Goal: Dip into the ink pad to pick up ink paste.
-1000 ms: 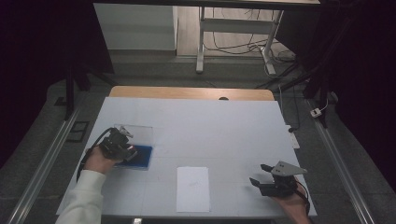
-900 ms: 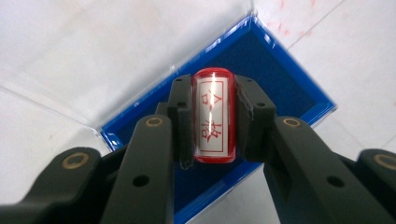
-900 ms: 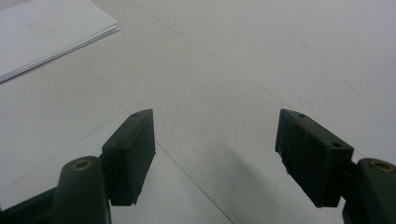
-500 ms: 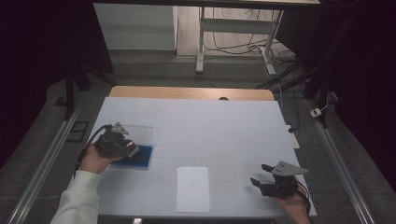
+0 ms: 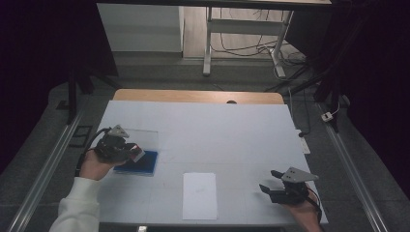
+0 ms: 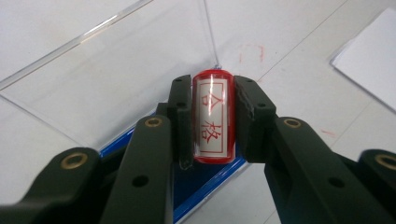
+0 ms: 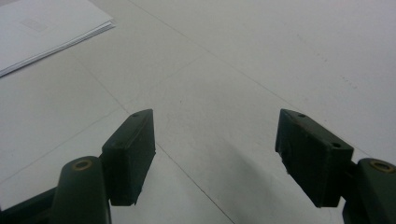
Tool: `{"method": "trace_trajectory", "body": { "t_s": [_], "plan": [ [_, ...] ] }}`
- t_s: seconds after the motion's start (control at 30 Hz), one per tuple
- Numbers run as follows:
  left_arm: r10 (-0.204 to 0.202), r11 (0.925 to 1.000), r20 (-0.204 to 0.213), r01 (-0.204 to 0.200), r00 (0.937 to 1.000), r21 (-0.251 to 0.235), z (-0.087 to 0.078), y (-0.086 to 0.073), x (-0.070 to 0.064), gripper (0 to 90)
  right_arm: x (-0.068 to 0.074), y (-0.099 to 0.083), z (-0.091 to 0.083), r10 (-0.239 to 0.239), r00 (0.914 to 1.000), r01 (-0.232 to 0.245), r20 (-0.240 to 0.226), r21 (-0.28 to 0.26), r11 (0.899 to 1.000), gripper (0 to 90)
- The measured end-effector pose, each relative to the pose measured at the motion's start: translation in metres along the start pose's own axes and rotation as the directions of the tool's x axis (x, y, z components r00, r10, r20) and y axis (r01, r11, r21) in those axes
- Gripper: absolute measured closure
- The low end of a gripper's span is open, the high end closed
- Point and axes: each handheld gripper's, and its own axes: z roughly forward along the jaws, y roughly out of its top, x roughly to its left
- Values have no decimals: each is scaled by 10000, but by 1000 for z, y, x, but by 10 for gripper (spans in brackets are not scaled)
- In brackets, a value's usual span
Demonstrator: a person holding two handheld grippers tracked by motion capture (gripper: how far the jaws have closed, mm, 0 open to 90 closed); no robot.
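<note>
Red and clear plastic at the middle of the left gripper view: a small stamp (image 6: 213, 116), white label with red characters, pinched at both sides between the black jaws of the left gripper (image 6: 213, 119). Just behind and below it, a blue ink pad (image 6: 205, 186) in a tray, with a clear hinged lid (image 6: 116, 79) lying open toward the upper left of that frame. Faint red marks on the white counter (image 6: 289, 51) beyond the lid's corner, at upper centre. At the upper right edge, a corner of white paper (image 6: 373, 56).

In the right gripper view, two black jaws of the right gripper (image 7: 215, 154) spread wide at the bottom, nothing between them, bare white counter (image 7: 261, 56) under and beyond. A thin stack of white paper (image 7: 42, 28) at upper left.

In the high view, lower right: right gripper (image 5: 275, 186) in a hand (image 5: 302, 210), jaws apart, low over the counter (image 5: 217, 125). Bottom centre: paper (image 5: 199, 195), flat, well apart from both grippers. Lower left: white sleeve (image 5: 80, 208), left gripper (image 5: 137, 153) over the near edge of the blue ink pad (image 5: 145, 162), the stamp (image 5: 138, 153) a small red-and-white spot at its tip. Clear lid (image 5: 142, 137) just behind. Farther up, a wooden strip (image 5: 193, 95) along the counter's far edge, then grey floor (image 5: 159, 72) with cables (image 5: 251, 46).
</note>
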Motion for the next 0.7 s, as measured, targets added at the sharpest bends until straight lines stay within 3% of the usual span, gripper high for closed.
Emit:
{"method": "trace_trajectory", "body": {
  "t_s": [0.27, 0.7],
  "plan": [
    [37, 9984, 165, -28, 9999, -559, -8, 3, -4, 703, 0, 0, 0, -14, 10000, 14, -89, -48, 10000, 281],
    [508, 9919, 1021, -383, 9935, -1211, -17, 12, -19, 703, 0, 0, 1, -37, 10000, 37, -79, -18, 10000, 281]
  ]
}}
